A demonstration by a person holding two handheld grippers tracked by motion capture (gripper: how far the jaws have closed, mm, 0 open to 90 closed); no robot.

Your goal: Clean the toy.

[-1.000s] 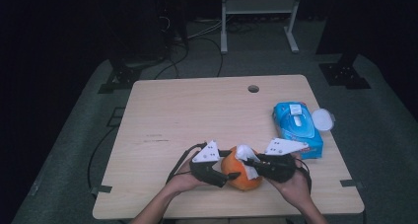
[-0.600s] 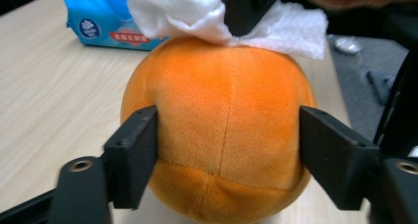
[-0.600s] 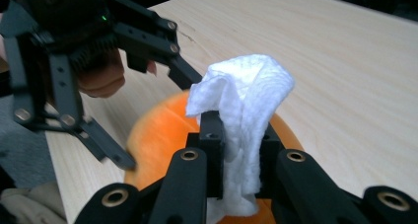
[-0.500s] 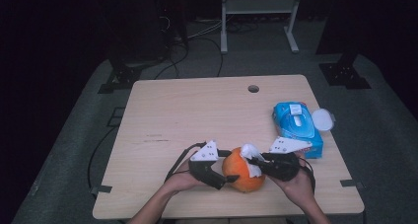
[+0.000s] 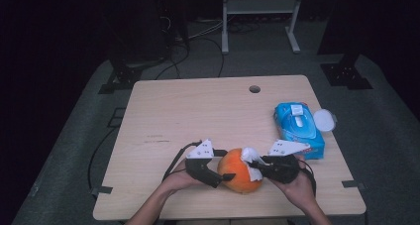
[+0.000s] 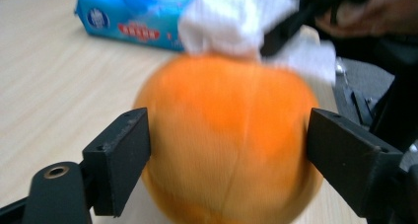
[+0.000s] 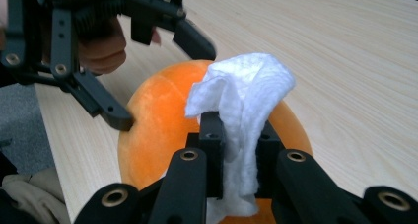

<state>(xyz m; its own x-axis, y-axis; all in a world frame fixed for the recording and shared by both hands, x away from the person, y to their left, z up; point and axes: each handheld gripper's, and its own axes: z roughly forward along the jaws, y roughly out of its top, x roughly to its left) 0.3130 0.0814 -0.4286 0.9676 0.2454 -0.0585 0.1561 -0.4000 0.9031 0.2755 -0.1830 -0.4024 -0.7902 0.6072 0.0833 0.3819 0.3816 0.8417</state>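
Wiping an orange plush ball (image 5: 239, 171) near the bench's (image 5: 198, 111) front edge, the right gripper (image 5: 257, 161) keeps its jaws clenched on a folded white wipe (image 7: 242, 100) pressed against the ball's top. The left gripper (image 5: 225, 175) brackets the ball, its jaws having just been opening, pads beside the sides rather than squeezing. Cleaning looks underway, not finished; the blue wipe pack (image 5: 298, 128) sits well apart.

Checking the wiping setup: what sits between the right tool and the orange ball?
A white wipe, clamped in the right tool and draped against the orange ball. The right gripper view shows this best.
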